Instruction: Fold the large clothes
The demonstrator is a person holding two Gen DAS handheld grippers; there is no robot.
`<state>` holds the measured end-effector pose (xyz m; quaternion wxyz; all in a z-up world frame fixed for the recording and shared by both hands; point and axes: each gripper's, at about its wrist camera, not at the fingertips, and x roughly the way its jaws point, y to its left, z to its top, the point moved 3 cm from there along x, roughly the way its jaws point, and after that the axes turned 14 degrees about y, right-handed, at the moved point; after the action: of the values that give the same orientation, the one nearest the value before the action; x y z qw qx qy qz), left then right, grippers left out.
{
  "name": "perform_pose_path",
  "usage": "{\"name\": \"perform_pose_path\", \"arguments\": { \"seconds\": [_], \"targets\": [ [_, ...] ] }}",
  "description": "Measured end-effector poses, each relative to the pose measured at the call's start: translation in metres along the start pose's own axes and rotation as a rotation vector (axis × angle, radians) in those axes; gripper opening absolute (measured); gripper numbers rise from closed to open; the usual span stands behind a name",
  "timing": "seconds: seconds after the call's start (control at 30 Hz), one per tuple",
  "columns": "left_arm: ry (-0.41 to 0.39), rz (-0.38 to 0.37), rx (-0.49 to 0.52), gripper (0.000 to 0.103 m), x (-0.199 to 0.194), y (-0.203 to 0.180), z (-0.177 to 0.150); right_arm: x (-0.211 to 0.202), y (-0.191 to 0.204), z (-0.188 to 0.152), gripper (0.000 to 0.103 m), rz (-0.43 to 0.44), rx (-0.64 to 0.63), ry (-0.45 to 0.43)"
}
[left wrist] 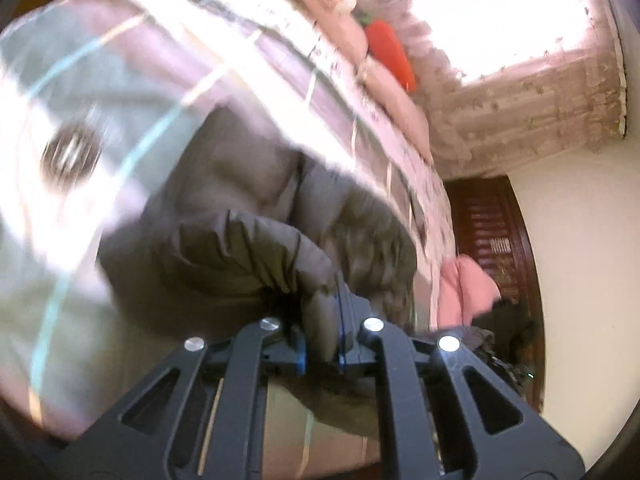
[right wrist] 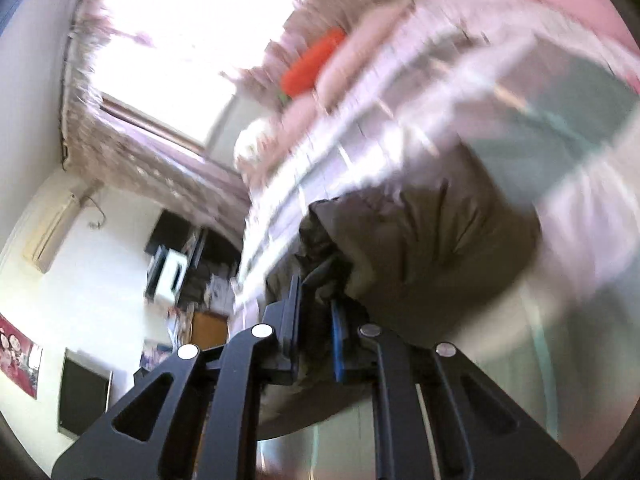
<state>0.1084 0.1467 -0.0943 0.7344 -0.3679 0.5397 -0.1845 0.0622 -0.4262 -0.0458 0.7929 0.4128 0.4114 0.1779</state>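
Item: grey-brown padded jacket (left wrist: 240,240), bulky, quilted, bunched in a mound on the bed (left wrist: 60,80) and partly raised off the checked bedcover.

Holds: my left gripper (left wrist: 322,344) pinches a puffy fold of the jacket between its blue-padded fingers (left wrist: 301,354). My right gripper (right wrist: 314,340) pinches another bunch of the same garment (right wrist: 420,248), dark lining showing at the fingers (right wrist: 338,344).

Risks, as I judge them:
- Thick filling is springy; either fold may squeeze out of the pinch if I pull hard.
- Both views are motion-blurred; a fast swing could drag the bedcover along or leave the fold crooked.
- I cannot tell which parts of the jacket I hold, so the two halves may not meet squarely.

Surroundings: pink pillows (left wrist: 360,40), an orange carrot plush (left wrist: 390,54), a bright curtained window (right wrist: 192,28).
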Motion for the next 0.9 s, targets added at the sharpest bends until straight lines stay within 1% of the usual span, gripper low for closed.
{"name": "perform_pose_path", "arguments": {
  "seconds": [0.03,0.07,0.1,0.13,0.17,0.23,0.27,0.3,0.33,0.37,0.4,0.43,0.47,0.5,0.53,0.57,0.6,0.63,0.67,0.7,0.73,0.77,0.8,0.83,0.87,0.9],
  "targets": [
    [-0.012,-0.003,-0.005,0.010,0.006,-0.002,0.017,0.008,0.001,0.017,0.012,-0.015,-0.002,-0.011],
    [-0.035,-0.004,-0.007,0.010,0.016,-0.006,0.042,0.020,0.005,0.036,0.012,-0.054,-0.013,-0.021],
    [-0.052,0.001,-0.006,0.010,0.023,-0.006,0.054,0.027,0.004,0.047,0.012,-0.088,-0.022,-0.026],
    [-0.073,0.012,-0.019,0.010,0.033,-0.002,0.068,0.046,0.004,0.064,0.012,-0.129,-0.026,-0.019],
    [-0.078,0.032,-0.076,0.011,0.050,0.009,0.083,0.068,0.001,0.079,0.012,-0.161,-0.018,-0.007],
    [-0.057,0.040,-0.183,0.012,0.072,0.033,0.096,0.105,-0.018,0.094,0.012,-0.236,0.006,0.018],
    [-0.039,0.043,-0.221,0.013,0.084,0.043,0.104,0.124,-0.027,0.099,0.012,-0.269,0.018,0.032],
    [-0.017,0.049,-0.234,0.015,0.092,0.049,0.111,0.150,-0.043,0.104,0.013,-0.322,0.036,0.065],
    [0.009,0.051,-0.239,0.020,0.099,0.054,0.118,0.164,-0.056,0.105,0.016,-0.344,0.055,0.086],
    [0.040,0.037,-0.237,0.022,0.106,0.059,0.128,0.180,-0.073,0.104,0.018,-0.354,0.081,0.106],
    [0.048,0.016,-0.236,0.026,0.107,0.062,0.134,0.195,-0.086,0.105,0.021,-0.362,0.090,0.113],
    [0.044,-0.021,-0.241,0.033,0.107,0.065,0.142,0.198,-0.092,0.101,0.023,-0.373,0.077,0.106],
    [0.011,-0.062,-0.257,0.038,0.102,0.070,0.151,0.202,-0.094,0.103,0.023,-0.387,0.060,0.094],
    [-0.027,-0.069,-0.265,0.045,0.097,0.075,0.157,0.204,-0.098,0.104,0.025,-0.397,0.050,0.086],
    [-0.086,-0.036,-0.272,0.047,0.089,0.080,0.161,0.204,-0.101,0.110,0.028,-0.408,0.050,0.084],
    [-0.168,0.069,-0.282,0.058,0.073,0.085,0.163,0.203,-0.101,0.114,0.031,-0.416,0.053,0.082],
    [-0.211,0.145,-0.286,0.063,0.064,0.087,0.163,0.198,-0.102,0.121,0.039,-0.421,0.055,0.070],
    [-0.246,0.196,-0.290,0.063,0.053,0.088,0.163,0.194,-0.100,0.125,0.048,-0.422,0.055,0.057],
    [-0.261,0.213,-0.293,0.063,0.041,0.085,0.161,0.186,-0.098,0.131,0.054,-0.434,0.051,0.034],
    [-0.256,0.211,-0.287,0.063,0.032,0.080,0.158,0.176,-0.094,0.136,0.072,-0.485,0.041,-0.009],
    [-0.253,0.215,-0.274,0.063,0.026,0.073,0.155,0.165,-0.089,0.138,0.095,-0.557,0.034,-0.059],
    [-0.242,0.247,-0.237,0.063,0.018,0.056,0.147,0.151,-0.082,0.140,0.099,-0.623,0.012,-0.129],
    [-0.228,0.284,-0.200,0.063,0.016,0.042,0.142,0.144,-0.077,0.139,0.099,-0.636,0.000,-0.150],
    [-0.208,0.324,-0.155,0.065,0.014,0.029,0.134,0.135,-0.069,0.135,0.099,-0.620,-0.004,-0.148],
    [-0.168,0.378,-0.094,0.066,0.015,0.010,0.121,0.132,-0.062,0.130,0.099,-0.594,-0.011,-0.136],
    [-0.136,0.405,-0.061,0.069,0.015,0.001,0.110,0.131,-0.051,0.121,0.099,-0.555,-0.036,-0.115]
  ]
}}
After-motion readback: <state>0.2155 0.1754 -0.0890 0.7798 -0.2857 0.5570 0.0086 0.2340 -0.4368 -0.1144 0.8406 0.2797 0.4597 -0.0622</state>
